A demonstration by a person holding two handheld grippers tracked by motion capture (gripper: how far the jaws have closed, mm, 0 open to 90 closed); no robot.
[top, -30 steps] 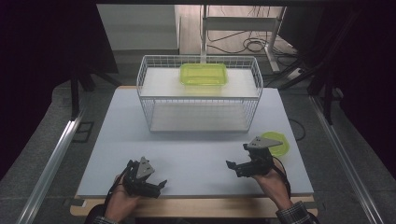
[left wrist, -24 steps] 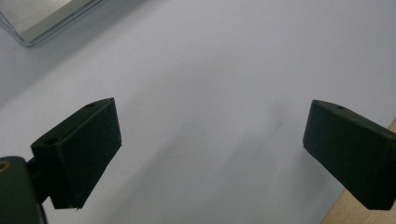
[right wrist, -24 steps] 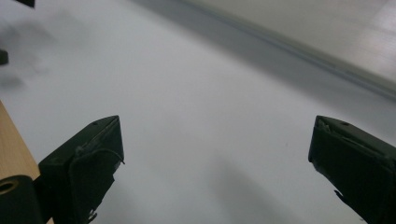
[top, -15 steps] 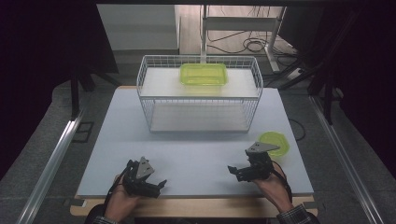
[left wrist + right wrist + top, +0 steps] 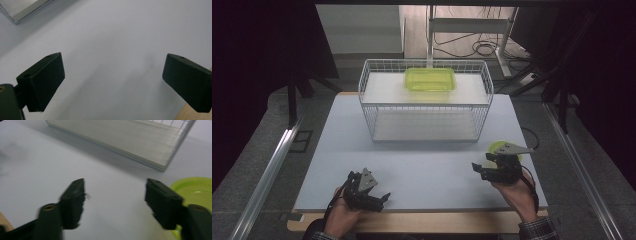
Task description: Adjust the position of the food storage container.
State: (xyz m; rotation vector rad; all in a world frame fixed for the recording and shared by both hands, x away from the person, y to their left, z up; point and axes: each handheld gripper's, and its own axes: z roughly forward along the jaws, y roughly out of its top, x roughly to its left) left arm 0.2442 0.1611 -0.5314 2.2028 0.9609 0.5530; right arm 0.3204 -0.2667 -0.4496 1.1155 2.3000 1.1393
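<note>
Right tongs (image 5: pixel 484 170) closing, nothing between | green plate (image 5: pixel 197 188) beside | no legible writing

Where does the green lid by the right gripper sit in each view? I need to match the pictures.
High view: the green lid lies on the table at right, just behind the right gripper.
Left gripper view: not in it.
Right gripper view: the lid sits at the right edge, beside the right jaw.
Shared landmark: the wire basket.

A white wire basket (image 5: pixel 427 107) on the table (image 5: pixel 362 150) — green tub (image 5: pixel 430 79) inside.
</note>
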